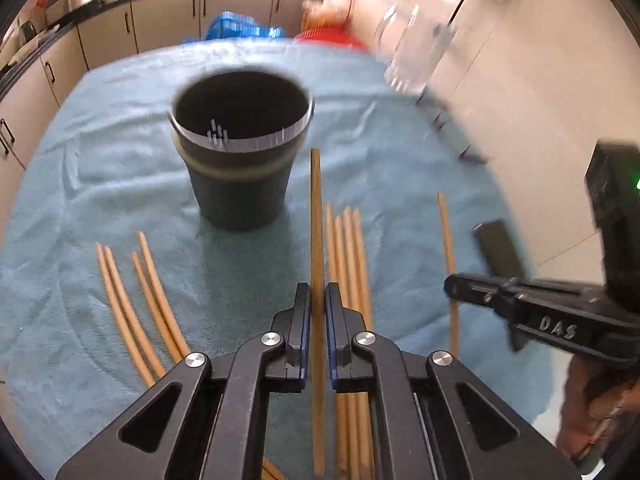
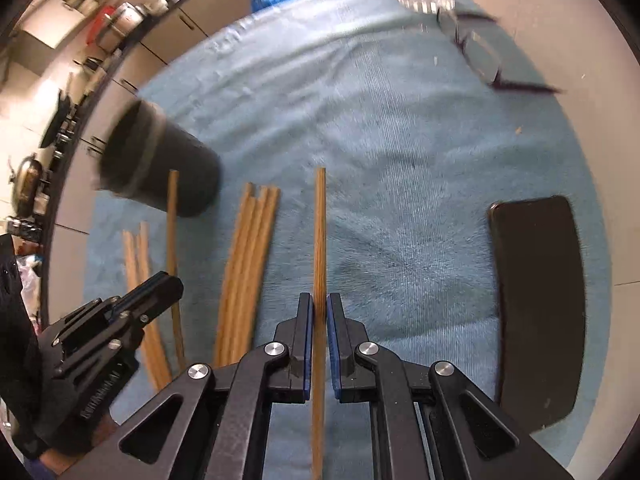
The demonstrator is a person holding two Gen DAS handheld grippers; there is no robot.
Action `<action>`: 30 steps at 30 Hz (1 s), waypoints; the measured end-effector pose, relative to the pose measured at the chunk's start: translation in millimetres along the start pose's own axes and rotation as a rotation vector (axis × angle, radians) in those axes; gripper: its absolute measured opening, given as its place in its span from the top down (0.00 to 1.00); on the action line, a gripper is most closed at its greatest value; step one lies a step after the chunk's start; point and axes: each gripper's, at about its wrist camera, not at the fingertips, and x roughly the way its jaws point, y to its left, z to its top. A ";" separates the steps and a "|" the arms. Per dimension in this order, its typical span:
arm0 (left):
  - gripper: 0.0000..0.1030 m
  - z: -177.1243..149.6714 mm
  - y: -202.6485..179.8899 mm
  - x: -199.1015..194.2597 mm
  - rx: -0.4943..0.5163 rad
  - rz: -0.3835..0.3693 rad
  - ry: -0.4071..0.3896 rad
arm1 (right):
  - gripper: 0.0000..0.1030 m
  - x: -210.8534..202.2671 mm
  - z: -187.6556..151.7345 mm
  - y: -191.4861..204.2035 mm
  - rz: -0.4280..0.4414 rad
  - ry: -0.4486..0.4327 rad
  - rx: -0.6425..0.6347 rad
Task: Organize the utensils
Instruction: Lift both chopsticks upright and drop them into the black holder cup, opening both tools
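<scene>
Both tools pinch one slim tan wooden chopstick each: left tool [image 1: 318,300] w/ left chopstick [image 1: 316,208], right tool [image 2: 319,308] w/ right chopstick [image 2: 320,220]; dark cup [image 1: 240,152] at 11 o'clock.

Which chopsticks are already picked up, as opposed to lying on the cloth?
Two: one chopstick clamped in the left gripper, and one chopstick in the right gripper. The remaining chopsticks lie loose on the blue cloth.
</scene>
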 end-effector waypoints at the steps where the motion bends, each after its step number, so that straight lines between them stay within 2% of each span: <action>1: 0.93 -0.2 0.5 -9.3 -0.003 -0.009 -0.022 | 0.93 -9.8 -3.7 2.8 0.010 -0.028 -0.004; 6: 0.93 -2.4 9.8 -58.6 -0.026 -0.038 -0.117 | 0.93 -57.3 -21.3 25.7 0.043 -0.172 -0.066; 15: 0.94 -5.8 21.6 -111.3 -0.003 -0.016 -0.217 | 0.93 -115.7 -43.5 56.4 0.044 -0.379 -0.117; 23: 0.94 0.9 28.0 -136.0 -0.004 -0.018 -0.261 | 0.93 -142.8 -37.3 68.3 0.045 -0.456 -0.118; 30: 0.94 4.7 30.2 -158.2 0.008 -0.012 -0.295 | 0.93 -165.4 -32.5 71.4 0.093 -0.496 -0.095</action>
